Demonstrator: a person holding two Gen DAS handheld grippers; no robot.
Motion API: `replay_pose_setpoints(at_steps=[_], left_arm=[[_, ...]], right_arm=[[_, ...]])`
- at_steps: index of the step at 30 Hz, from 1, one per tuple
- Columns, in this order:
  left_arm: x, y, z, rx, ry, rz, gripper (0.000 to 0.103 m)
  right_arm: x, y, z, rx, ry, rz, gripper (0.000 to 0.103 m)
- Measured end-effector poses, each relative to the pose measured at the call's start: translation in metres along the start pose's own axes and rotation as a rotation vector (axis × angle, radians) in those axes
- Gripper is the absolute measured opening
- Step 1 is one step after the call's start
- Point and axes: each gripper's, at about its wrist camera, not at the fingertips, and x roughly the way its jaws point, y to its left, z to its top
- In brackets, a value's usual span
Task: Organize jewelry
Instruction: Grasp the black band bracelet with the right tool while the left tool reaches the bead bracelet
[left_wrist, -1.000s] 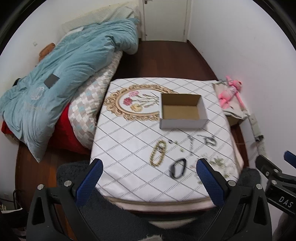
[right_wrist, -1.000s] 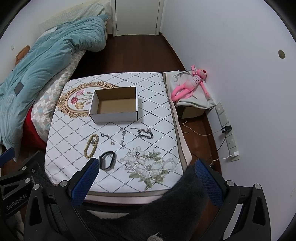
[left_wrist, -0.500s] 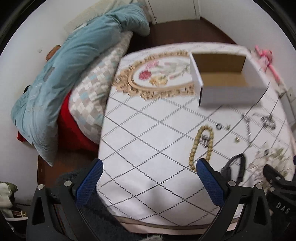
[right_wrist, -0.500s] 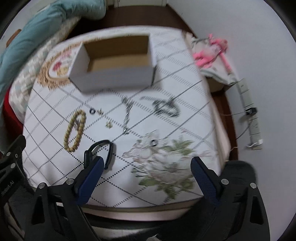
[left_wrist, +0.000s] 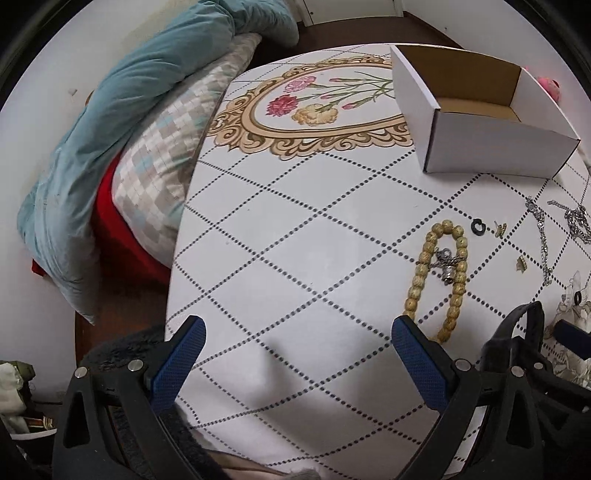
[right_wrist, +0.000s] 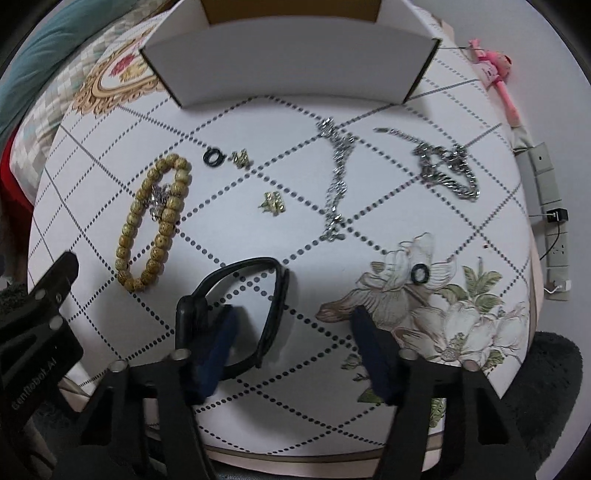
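Note:
Jewelry lies on a patterned tablecloth (right_wrist: 229, 240). A black band bracelet (right_wrist: 273, 295) lies at the near edge, and my right gripper (right_wrist: 295, 332) is open low over it, the left finger inside its loop. A tan bead bracelet (right_wrist: 155, 218) with a small silver charm lies to the left; it also shows in the left wrist view (left_wrist: 439, 273). My left gripper (left_wrist: 295, 354) is open and empty over bare cloth left of the beads. An open white cardboard box (left_wrist: 476, 107) stands at the back, also seen in the right wrist view (right_wrist: 291, 62).
Two silver chains (right_wrist: 336, 177) (right_wrist: 443, 166), two black rings (right_wrist: 213, 157) (right_wrist: 420, 274) and two small gold pieces (right_wrist: 272, 202) lie on the cloth. A bed with a teal duvet (left_wrist: 122, 122) stands left. A pink toy (right_wrist: 495, 70) and a power strip (right_wrist: 546, 184) are right.
Both grippers have come down and forward towards the table. The right gripper now straddles one side of the black band bracelet; the left has moved in left of the beads.

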Motion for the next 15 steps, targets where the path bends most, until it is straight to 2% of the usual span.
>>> replay_pose_setpoints(at_steps=[1,2,3,4,7,9,11,14,15], left_arm=[[0.002,-0.003,0.002,0.003,0.003,-0.014,0.103],[0.005,-0.006,0.003,0.012,0.008,-0.043,0.103],[0.007,-0.009,0.006,0.021,0.015,-0.066,0.103],[0.009,-0.012,0.007,0.027,0.025,-0.086,0.103],[0.017,-0.021,0.012,0.035,0.052,-0.174,0.100],[0.023,-0.027,0.014,0.040,0.069,-0.212,0.088],[0.026,-0.031,0.017,0.034,0.072,-0.259,0.084],[0.026,-0.035,0.023,0.048,0.074,-0.273,0.052],[0.026,-0.035,0.024,0.042,0.064,-0.286,0.046]], right_arm=[[0.000,0.001,-0.002,-0.007,-0.007,0.003,0.051],[-0.002,0.001,-0.004,-0.010,-0.014,0.002,0.036],[-0.003,-0.001,-0.006,-0.011,-0.014,-0.001,0.016],[-0.003,-0.005,-0.008,-0.009,-0.015,-0.018,0.009],[-0.003,-0.021,-0.014,0.022,-0.014,-0.014,0.008],[-0.006,-0.032,-0.019,0.041,-0.011,-0.018,0.008],[-0.005,-0.040,-0.024,0.058,-0.010,-0.023,0.008],[-0.009,-0.049,-0.028,0.072,-0.006,-0.019,0.008],[-0.009,-0.050,-0.032,0.075,-0.006,-0.019,0.008]])
